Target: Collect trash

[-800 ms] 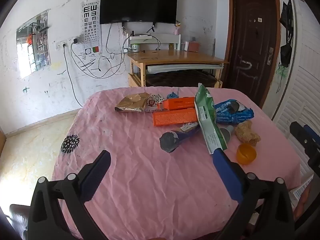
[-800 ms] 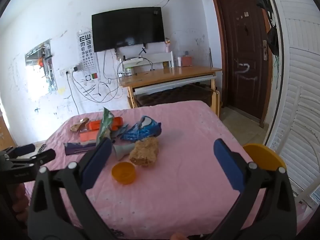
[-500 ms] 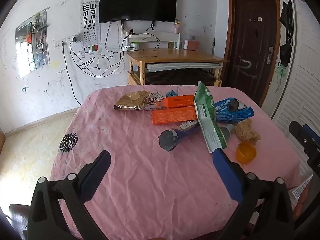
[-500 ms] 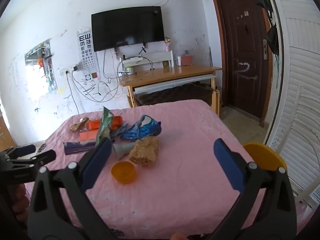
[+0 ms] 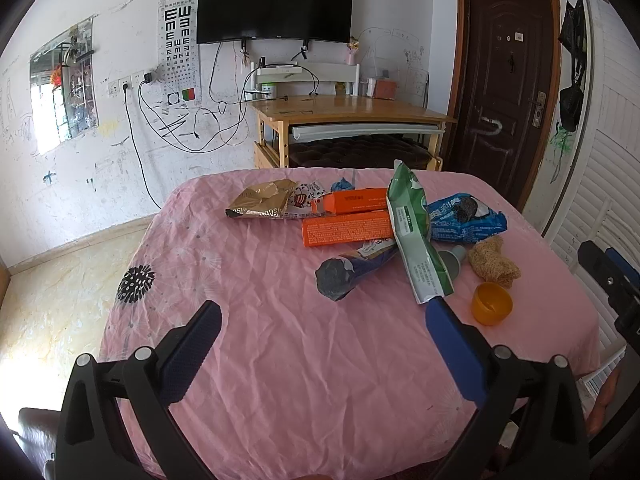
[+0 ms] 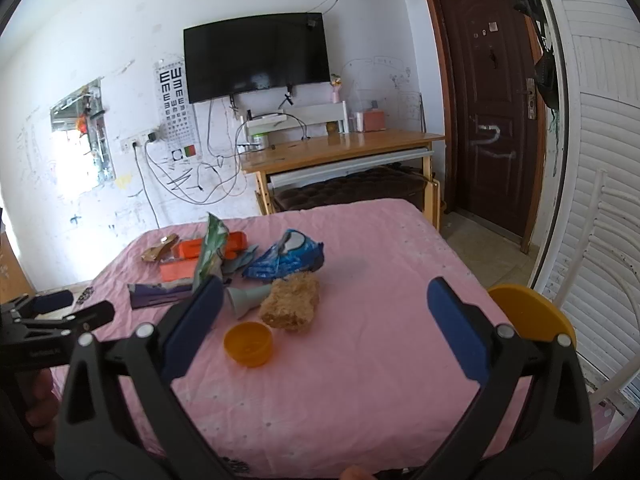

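None of the trash had been picked up at this point, by the look of it. Both tools hung over the near edge of the pink-clothed worktop (image 5: 280, 360) with nothing in them: the left gripper (image 5: 320, 312) had its jaws spread as wide as they go, and so did the right gripper (image 6: 325, 284).

The whole heap sat toward the far middle of the cloth. A green snack bag (image 5: 414, 236) lay slanted over an orange carton (image 5: 346, 230), with a second orange carton (image 5: 352, 201) just behind. A crumpled gold wrapper (image 5: 260, 202) lay on the left, a blue cookie bag (image 5: 464, 218) on the right and a dark purple wrapper (image 5: 352, 270) poking out from under the green one. Closer to the right gripper were a grey funnel-shaped piece (image 6: 248, 296), a tan fibrous scrubber (image 6: 292, 306) touching it, and an orange cup (image 6: 248, 343) standing apart in front.

No bin or sack showed in either view, unless the yellow disc (image 6: 532, 312) at the worktop's right edge belonged to one; I could not tell. So everything was left to do.

As for writing, the print on the cartons and bags was too small to read, and the gold wrapper's lettering was only partly visible. The clearest was the eye chart (image 5: 179, 44) of E's on the wall beside the television (image 5: 276, 4).
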Demonstrator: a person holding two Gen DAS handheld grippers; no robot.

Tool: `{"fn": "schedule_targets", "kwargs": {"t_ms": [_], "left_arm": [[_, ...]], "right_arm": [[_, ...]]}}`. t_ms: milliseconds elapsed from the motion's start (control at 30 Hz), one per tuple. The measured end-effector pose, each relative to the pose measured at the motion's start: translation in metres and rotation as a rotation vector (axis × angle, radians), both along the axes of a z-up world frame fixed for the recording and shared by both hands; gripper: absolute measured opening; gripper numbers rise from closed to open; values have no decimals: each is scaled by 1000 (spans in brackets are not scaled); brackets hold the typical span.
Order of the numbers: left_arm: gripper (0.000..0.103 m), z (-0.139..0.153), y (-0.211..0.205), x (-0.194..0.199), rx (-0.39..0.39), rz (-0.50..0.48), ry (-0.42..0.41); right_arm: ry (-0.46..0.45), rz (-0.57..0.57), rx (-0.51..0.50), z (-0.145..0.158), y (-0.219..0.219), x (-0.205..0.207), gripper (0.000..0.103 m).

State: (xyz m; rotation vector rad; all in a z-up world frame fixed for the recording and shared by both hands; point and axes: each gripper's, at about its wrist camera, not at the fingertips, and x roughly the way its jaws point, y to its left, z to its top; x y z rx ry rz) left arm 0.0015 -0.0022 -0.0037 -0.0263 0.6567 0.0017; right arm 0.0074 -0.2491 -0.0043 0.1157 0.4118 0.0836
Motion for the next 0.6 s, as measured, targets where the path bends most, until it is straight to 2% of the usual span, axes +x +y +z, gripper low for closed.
{"fn": "schedule_targets", "kwargs": {"t_ms": [600], "left_arm": [[97, -4, -3, 0, -1, 1, 2]], "right_arm": [[0, 2, 1, -1, -1, -2, 99]]}}
